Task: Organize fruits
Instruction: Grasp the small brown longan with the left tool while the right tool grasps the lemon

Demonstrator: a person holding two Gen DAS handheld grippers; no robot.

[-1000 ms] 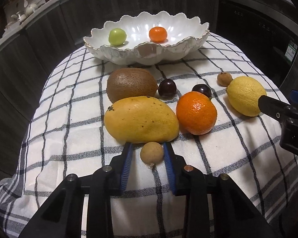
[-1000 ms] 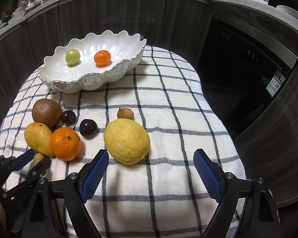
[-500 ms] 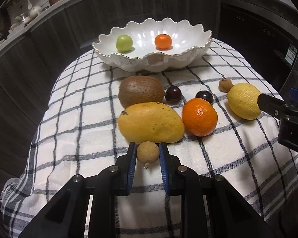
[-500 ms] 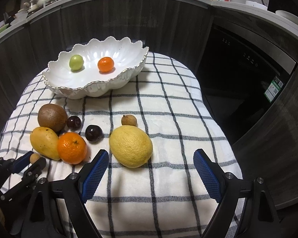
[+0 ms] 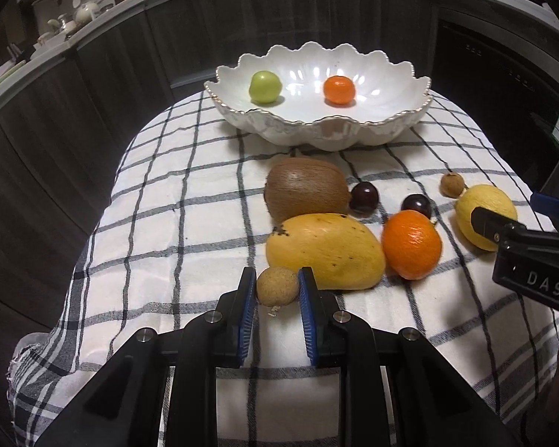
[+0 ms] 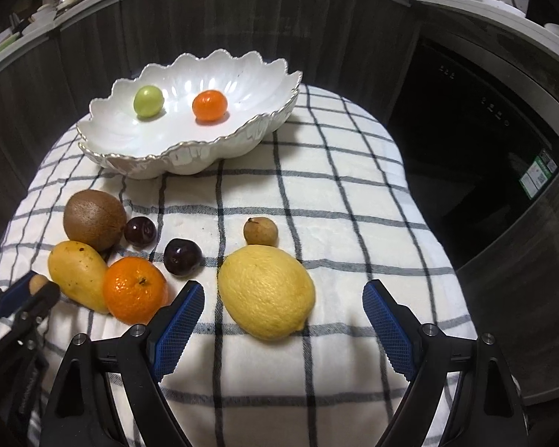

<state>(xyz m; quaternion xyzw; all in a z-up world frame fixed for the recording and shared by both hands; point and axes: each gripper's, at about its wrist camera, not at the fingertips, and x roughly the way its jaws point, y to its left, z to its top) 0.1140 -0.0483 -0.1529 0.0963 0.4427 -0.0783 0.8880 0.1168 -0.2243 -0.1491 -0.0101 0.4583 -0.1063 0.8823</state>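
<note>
My left gripper [image 5: 277,290] is shut on a small tan longan [image 5: 277,286], held just above the checked cloth beside the yellow mango [image 5: 324,250]. The same gripper [image 6: 37,287] shows at the left edge of the right wrist view. My right gripper [image 6: 283,316] stands open, its blue pads on either side of the lemon [image 6: 266,291] without touching it. A white scalloped bowl [image 5: 391,119] at the back holds a green fruit [image 5: 264,86] and a small mandarin [image 5: 339,90]. An orange [image 5: 411,244], a kiwi [image 5: 305,189], two dark cherries [image 5: 364,196] and a second longan [image 5: 452,184] lie on the cloth.
The checked cloth [image 6: 335,193] covers a rounded table that drops off on every side. Dark cabinet fronts [image 5: 93,111] curve behind and to the left, and a dark appliance [image 6: 484,141] stands on the right. Bare cloth lies left of the fruit and right of the lemon.
My left gripper closed on the longan and lifted it slightly off the cloth. My right gripper slid forward, so the lemon now sits between its open pads.
</note>
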